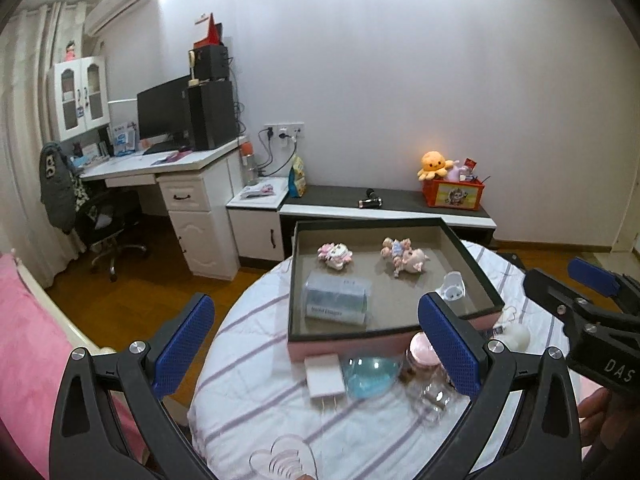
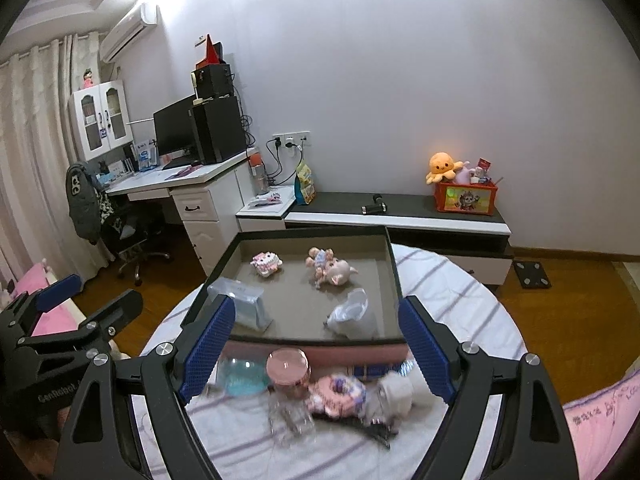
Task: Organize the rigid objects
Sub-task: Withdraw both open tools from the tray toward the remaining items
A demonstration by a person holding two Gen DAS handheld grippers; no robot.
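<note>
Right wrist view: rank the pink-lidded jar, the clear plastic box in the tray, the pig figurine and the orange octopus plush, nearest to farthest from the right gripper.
1. Pink-lidded jar: on the cloth, between the right gripper's open fingers.
2. Clear plastic box: tray's near left corner.
3. Pig figurine: deeper in the tray, middle.
4. Orange octopus plush: on the red crate by the far wall.

Your right gripper (image 2: 316,350) hangs with its jaws spread wide above the striped table (image 2: 460,300), holding nothing. Between the blue pads (image 2: 208,346) you see a jar (image 2: 289,376) with a pink lid lying just in front of the tray (image 2: 394,276), a blurred pink toy (image 2: 340,394) beside it. Inside the tray lie two figurines (image 2: 267,264) (image 2: 330,269), a clear box (image 2: 244,306) and a white piece (image 2: 352,314). Your left gripper (image 2: 76,300) sits open at the left edge.
</note>
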